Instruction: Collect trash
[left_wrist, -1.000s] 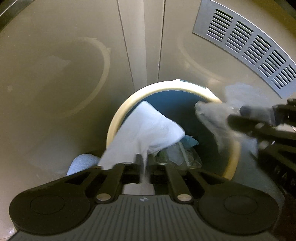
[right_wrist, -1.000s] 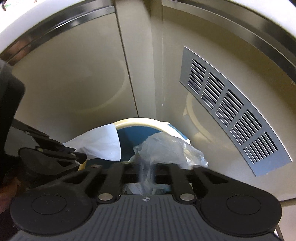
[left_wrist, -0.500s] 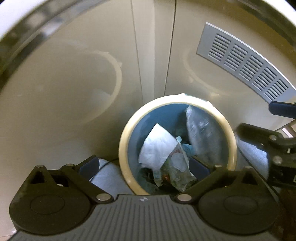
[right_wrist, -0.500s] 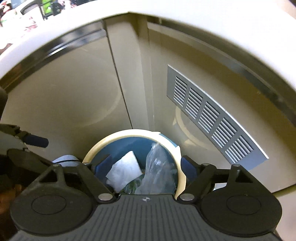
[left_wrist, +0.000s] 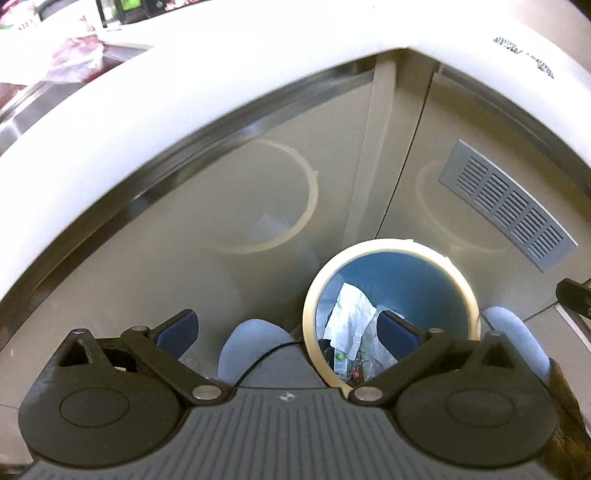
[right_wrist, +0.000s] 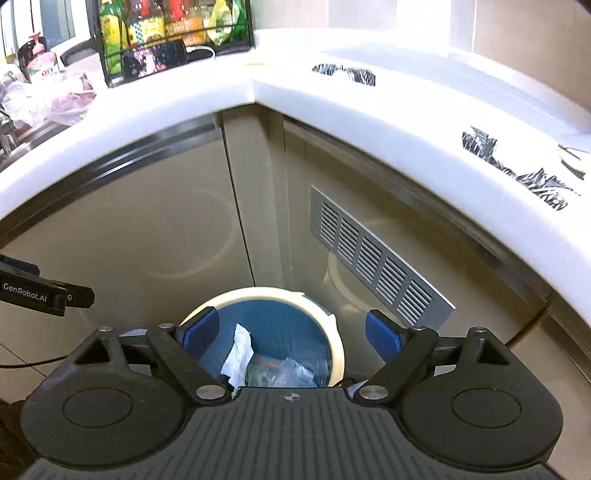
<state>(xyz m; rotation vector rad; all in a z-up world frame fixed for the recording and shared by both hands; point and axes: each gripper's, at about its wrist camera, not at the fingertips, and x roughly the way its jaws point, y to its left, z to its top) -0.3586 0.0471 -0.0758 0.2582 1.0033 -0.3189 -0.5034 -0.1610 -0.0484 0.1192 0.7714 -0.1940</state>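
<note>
Fingers (right_wrist: 201, 334) spread above bin (right_wrist: 334, 334), vent (right_wrist: 380, 266) beside.

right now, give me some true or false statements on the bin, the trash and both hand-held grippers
1. The left hand-held gripper is open with nothing between its pads. True.
2. The right hand-held gripper grips a clear plastic bag. False: it is open and empty; the clear plastic bag lies in the bin.
3. The white paper lies inside the bin. True.
4. The bin stands on the white countertop. False: it stands on the floor, below the countertop, in the cabinet corner.
5. The vent grille is on the cabinet panel right of the corner. True.
</note>
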